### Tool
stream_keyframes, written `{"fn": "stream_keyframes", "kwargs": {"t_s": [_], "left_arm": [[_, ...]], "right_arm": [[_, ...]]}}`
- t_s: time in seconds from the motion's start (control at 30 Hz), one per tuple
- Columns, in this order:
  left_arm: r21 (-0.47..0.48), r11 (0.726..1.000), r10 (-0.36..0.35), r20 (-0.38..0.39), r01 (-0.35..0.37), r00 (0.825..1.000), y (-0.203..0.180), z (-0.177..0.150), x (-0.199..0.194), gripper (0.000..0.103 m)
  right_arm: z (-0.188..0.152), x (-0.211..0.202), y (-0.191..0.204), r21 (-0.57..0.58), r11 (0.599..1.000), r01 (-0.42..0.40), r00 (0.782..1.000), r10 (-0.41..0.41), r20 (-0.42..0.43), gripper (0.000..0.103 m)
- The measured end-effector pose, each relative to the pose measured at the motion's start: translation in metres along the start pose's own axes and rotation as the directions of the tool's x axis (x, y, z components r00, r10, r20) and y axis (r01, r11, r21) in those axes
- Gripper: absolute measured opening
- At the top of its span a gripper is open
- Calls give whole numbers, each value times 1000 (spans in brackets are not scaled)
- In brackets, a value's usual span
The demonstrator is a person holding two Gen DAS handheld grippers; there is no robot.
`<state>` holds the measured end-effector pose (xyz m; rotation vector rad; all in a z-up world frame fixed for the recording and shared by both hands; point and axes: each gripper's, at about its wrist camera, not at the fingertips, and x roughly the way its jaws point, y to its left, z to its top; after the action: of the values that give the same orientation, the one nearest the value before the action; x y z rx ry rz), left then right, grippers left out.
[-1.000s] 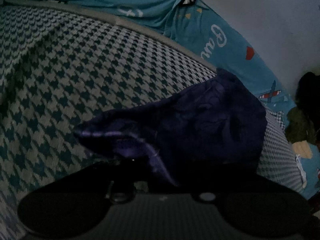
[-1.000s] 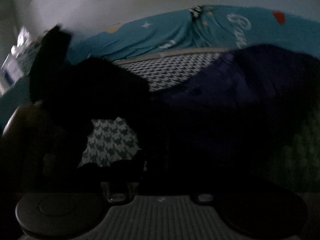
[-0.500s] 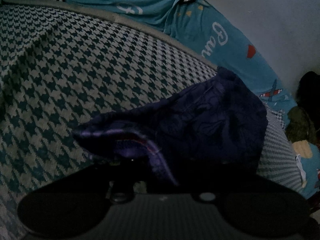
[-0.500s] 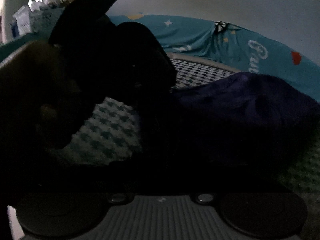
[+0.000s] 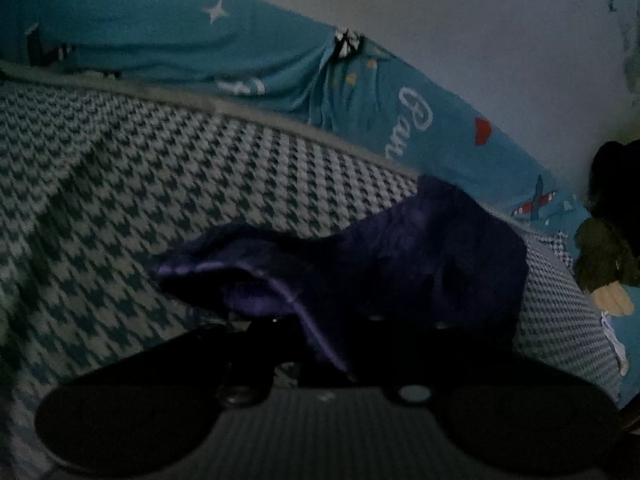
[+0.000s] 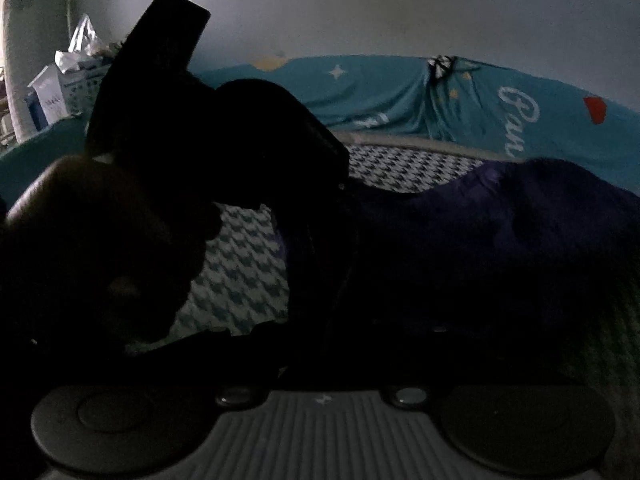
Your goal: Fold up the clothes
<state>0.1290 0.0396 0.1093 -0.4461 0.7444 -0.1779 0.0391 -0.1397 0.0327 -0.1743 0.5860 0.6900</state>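
Observation:
A dark purple garment (image 5: 400,264) lies bunched on a houndstooth-patterned bed cover (image 5: 160,184). My left gripper (image 5: 324,344) is shut on the garment's near edge, which folds up over its fingers. In the right wrist view the same garment (image 6: 500,232) spreads to the right. The right gripper (image 6: 320,344) sits low in deep shadow against the cloth; its fingers cannot be made out. The left gripper and the hand holding it (image 6: 192,168) fill the left of that view.
A teal printed sheet (image 5: 240,52) runs along the wall behind the cover. A dark stuffed toy (image 5: 608,248) sits at the far right. Bags and boxes (image 6: 60,80) stand at the far left in the right wrist view.
The right gripper has swung so the left gripper and hand loom larger on its left. The left gripper has tilted a little, still holding the garment edge.

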Motion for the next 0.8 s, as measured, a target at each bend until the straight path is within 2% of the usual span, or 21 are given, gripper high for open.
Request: {"fn": "stream_keyframes", "kwargs": {"t_s": [0.1,0.27,0.4,0.53,0.6,0.63,0.67,0.73,0.8], "left_arm": [[-15,1000,16,15,-16,1000,9,4,-7,13],[-36,998,54,44,-52,998,34,1,-25,13],[-39,993,116,77,-113,990,58,5,-48,13],[-94,981,177,83,-169,981,89,8,-68,13],[-133,968,221,64,-211,973,104,7,-71,14],[-156,959,245,49,-235,968,112,6,-72,17],[-178,946,280,36,-269,959,117,4,-72,22],[-188,923,347,35,-335,937,122,2,-74,24],[-195,915,370,58,-352,927,124,1,-80,34]], "right_arm": [[6,1,12,-10,1000,-25,1000,25,2,15],[20,7,36,-8,993,-117,993,117,3,15],[30,17,60,-13,978,-207,978,207,-1,15],[38,32,87,-33,954,-297,955,296,-19,15],[38,41,98,-47,948,-314,949,312,-48,17],[37,46,103,-51,947,-316,948,313,-65,22],[36,50,107,-55,946,-318,946,313,-82,25],[33,54,110,-54,942,-332,940,326,-105,26],[28,50,106,-43,932,-359,930,353,-104,26]]}}
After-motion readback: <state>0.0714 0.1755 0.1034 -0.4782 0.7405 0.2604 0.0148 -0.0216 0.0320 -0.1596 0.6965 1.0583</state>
